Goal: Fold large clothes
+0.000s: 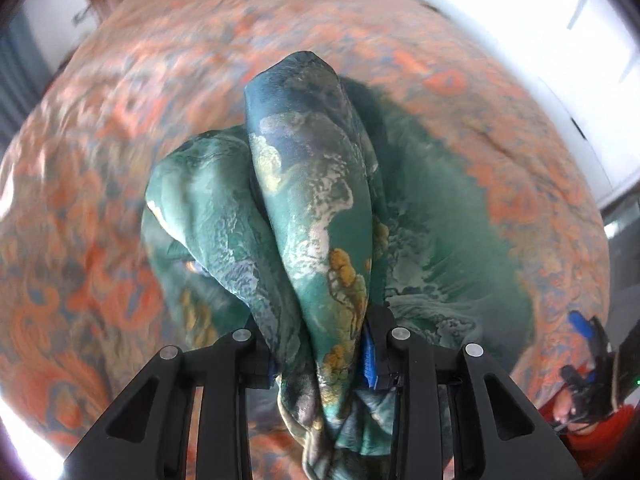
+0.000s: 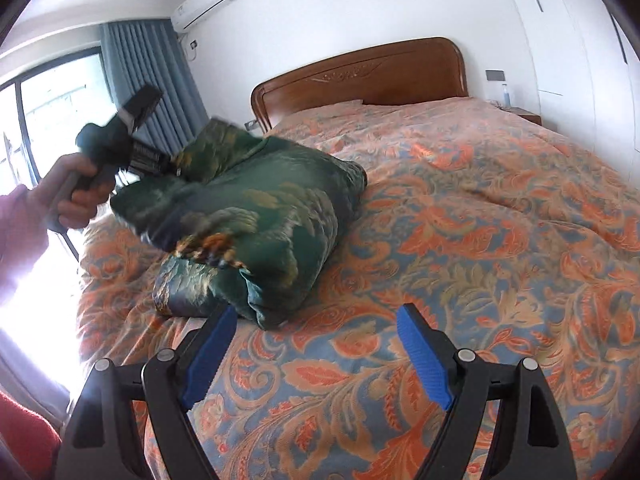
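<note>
The left gripper (image 1: 320,360) is clamped on a bunched fold of the green garment (image 2: 256,216), a smooth, shiny fabric with a gold and pale cloud print. The garment lies as a thick, rounded bundle on the bed (image 2: 460,240), near its left edge. The quilted bedspread has an orange and blue leaf pattern. The right gripper (image 2: 316,348) is released, its ribbed blue pads (image 2: 426,360) wide apart above the bedspread, with nothing between them.

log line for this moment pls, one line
left hand-held gripper: shut on green garment | right hand-held gripper: open, nothing between pads | garment: bunched on bedspread
</note>
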{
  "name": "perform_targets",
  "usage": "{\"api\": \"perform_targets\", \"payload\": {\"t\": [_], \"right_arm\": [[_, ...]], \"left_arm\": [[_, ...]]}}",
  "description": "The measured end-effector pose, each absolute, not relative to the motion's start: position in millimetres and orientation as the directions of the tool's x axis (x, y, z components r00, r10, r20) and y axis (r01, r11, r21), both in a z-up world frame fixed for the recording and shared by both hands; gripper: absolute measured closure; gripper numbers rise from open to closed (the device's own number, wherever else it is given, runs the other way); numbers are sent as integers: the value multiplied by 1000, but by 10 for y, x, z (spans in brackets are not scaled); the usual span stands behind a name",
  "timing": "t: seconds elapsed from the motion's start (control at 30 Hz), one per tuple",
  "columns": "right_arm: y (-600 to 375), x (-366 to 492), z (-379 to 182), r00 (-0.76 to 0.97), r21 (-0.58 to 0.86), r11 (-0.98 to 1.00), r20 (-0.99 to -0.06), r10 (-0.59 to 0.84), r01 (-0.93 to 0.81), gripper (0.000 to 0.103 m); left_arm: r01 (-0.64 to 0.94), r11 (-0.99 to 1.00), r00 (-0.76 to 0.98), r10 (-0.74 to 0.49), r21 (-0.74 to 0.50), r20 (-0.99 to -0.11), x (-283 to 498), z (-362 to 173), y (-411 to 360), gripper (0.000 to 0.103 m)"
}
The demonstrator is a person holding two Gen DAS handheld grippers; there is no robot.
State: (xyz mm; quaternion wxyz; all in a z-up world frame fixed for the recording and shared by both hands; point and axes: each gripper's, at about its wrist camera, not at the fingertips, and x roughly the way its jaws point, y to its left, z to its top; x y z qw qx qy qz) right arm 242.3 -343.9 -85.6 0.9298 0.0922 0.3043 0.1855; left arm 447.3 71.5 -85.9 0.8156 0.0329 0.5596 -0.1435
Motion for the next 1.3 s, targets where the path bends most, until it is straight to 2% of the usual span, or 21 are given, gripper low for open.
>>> {"api": "perform_targets", "payload": {"t": [0.3, 0.53, 0.7, 0.8, 0.87, 1.17, 1.3], "right_arm": [[-3121, 2568, -751, 717, 234, 911, -562, 412, -340, 19], [-2668, 3352, -451, 690, 224, 899, -580, 433, -376, 19], [-2114, 3842, -782, 590, 162, 896, -702, 399, -414, 19], [-1915, 3912, -976, 572, 89, 906, -749, 334, -413, 19], [-1888, 3946, -1090, 549, 99, 912, -771, 323, -399, 19], [-1914, 4076, -1380, 510, 115, 913, -798, 320, -391, 17], [-2027, 4126, -1479, 485, 199, 906, -791, 374, -374, 15]], "left_arm": [[183, 963, 334, -251, -199, -908, 4494, -1319, 1214, 66], [127, 950, 352, -311, -285, -883, 4396, -1557, 1478, 62], [91, 948, 358, -317, -305, -878, 4366, -1703, 1669, 62], [59, 933, 356, -353, -356, -865, 4373, -1808, 1776, 62], [45, 922, 358, -374, -384, -856, 4384, -1863, 1821, 61], [57, 937, 385, -339, -344, -858, 4347, -1955, 1742, 59], [55, 928, 389, -359, -368, -848, 4321, -1987, 1754, 56]]}}
